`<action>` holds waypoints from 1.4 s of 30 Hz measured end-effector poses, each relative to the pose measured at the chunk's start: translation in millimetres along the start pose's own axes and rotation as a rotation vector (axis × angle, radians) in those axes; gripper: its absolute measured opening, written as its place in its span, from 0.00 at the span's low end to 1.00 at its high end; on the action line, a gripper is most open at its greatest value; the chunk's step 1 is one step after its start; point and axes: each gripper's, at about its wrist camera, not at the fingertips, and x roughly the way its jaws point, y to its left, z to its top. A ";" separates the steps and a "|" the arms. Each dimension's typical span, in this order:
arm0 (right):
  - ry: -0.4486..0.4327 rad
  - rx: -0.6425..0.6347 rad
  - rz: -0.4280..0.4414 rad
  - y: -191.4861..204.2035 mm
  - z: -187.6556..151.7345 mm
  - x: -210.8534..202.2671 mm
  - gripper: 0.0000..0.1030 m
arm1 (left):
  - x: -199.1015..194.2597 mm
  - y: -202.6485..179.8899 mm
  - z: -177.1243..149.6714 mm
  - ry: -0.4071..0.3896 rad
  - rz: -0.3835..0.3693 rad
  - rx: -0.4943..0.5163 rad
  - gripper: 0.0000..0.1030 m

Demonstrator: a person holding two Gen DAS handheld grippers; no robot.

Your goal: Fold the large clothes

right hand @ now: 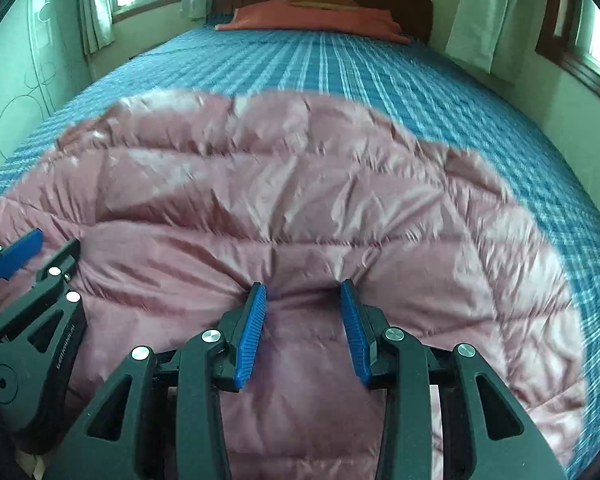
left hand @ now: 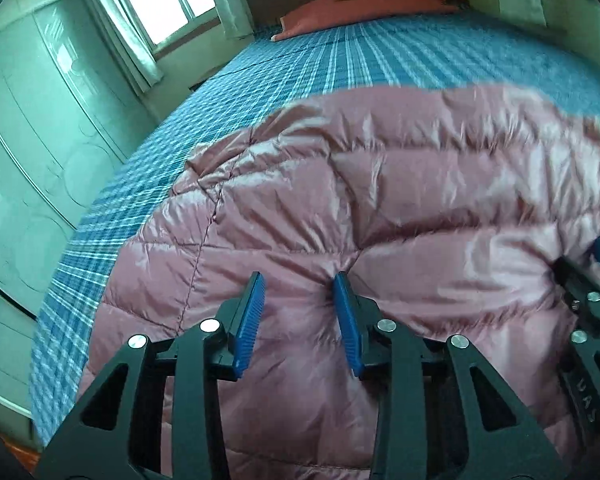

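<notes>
A pink quilted down jacket (left hand: 380, 208) lies spread over the near end of a bed with a blue plaid bedspread (left hand: 300, 64), reaching from the foot edge toward the middle; bare bedspread shows along both long sides and beyond it, up to the reddish pillow (right hand: 316, 20) at the wooden headboard (right hand: 404, 4). The left gripper (left hand: 300, 312) and the right gripper (right hand: 304, 328) sit side by side near the foot edge, each with its blue pads spread apart. Each pair of fingertips presses into the puffy fabric and dimples it, with a strip of jacket lying between the pads, but neither pair is clamped on it. What shows is one broad, wrinkled quilted panel with a vertical seam toward the left side; no sleeves, collar or zip can be made out, so whether they are tucked beneath cannot be told. The far edge of the jacket is blurred. By my reading the folding is at an early or middle stage: the garment is laid out on the bed, perhaps already narrowed, and the lengthwise folds into a compact bundle seem yet to be made.
</notes>
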 end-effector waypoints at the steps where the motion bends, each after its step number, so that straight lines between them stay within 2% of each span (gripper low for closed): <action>1: -0.010 0.010 0.009 -0.9 4.8 -2.5 0.38 | -1.9 4.8 5.1 -0.005 -0.011 -0.024 0.34; 5: -0.007 0.044 0.044 0.1 23.0 6.0 0.38 | 6.4 8.8 22.8 -0.015 -0.011 -0.045 0.35; 9: 0.079 0.040 0.060 2.7 20.7 43.4 0.38 | 29.6 0.6 16.5 0.015 -0.004 -0.029 0.35; 12: 0.064 0.030 0.046 5.2 20.3 42.7 0.38 | 30.7 -4.1 14.3 0.004 0.014 -0.015 0.35; 18: 0.022 0.031 0.019 6.6 8.9 19.4 0.38 | 32.1 -0.6 11.2 -0.006 -0.001 -0.030 0.36; 24: 0.015 0.018 0.010 6.5 0.4 36.9 0.38 | 32.4 -0.2 8.2 -0.015 -0.003 -0.035 0.36; 31: -0.012 0.003 -0.018 10.8 -3.1 36.9 0.38 | 30.1 3.5 8.2 -0.012 -0.026 -0.043 0.36; 35: -0.022 -0.004 -0.029 13.5 -5.5 34.6 0.38 | 24.2 11.2 8.1 -0.004 -0.060 -0.055 0.37; 37: -0.025 -0.004 -0.031 15.6 -7.6 33.1 0.38 | 20.1 15.8 6.4 -0.005 -0.068 -0.061 0.38; 39: -0.027 -0.002 -0.028 16.3 -8.6 32.3 0.38 | 15.4 20.8 3.2 -0.008 -0.069 -0.064 0.43; 42: -0.030 0.000 -0.027 16.8 -9.2 31.6 0.38 | 6.7 33.6 -5.2 -0.011 -0.071 -0.078 0.44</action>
